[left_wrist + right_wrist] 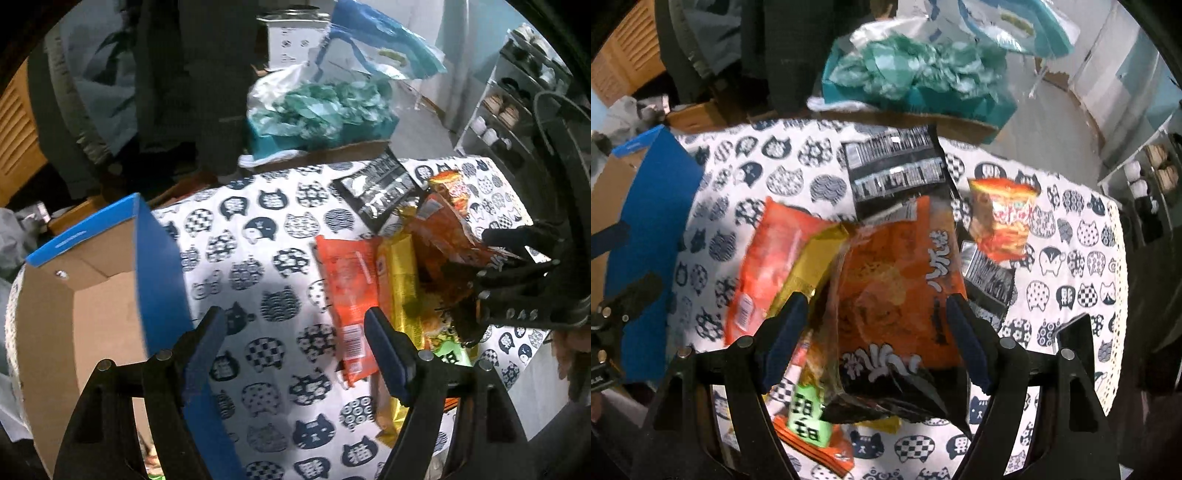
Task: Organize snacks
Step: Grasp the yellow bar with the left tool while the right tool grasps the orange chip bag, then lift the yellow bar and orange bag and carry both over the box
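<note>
A pile of snack packets lies on the cat-print tablecloth (258, 258). My left gripper (295, 350) is open over bare cloth, between the blue-edged cardboard box (159, 266) and a plain orange packet (347, 288). A yellow packet (400, 277) lies beside that one. My right gripper (875, 332) stands open, straddling an orange-and-black packet (886, 288) on top of the pile. Its right pad is at the packet's edge and a small gap shows at the left pad. In the left wrist view the right gripper (480, 258) sits at the pile's right end.
A black packet (894, 166) and a small red chip packet (1001, 218) lie farther back; a green-labelled packet (807, 417) lies under the pile. The box (653, 221) stands at the table's left. A teal bag (317, 110) and a shoe rack (509, 110) are beyond the table.
</note>
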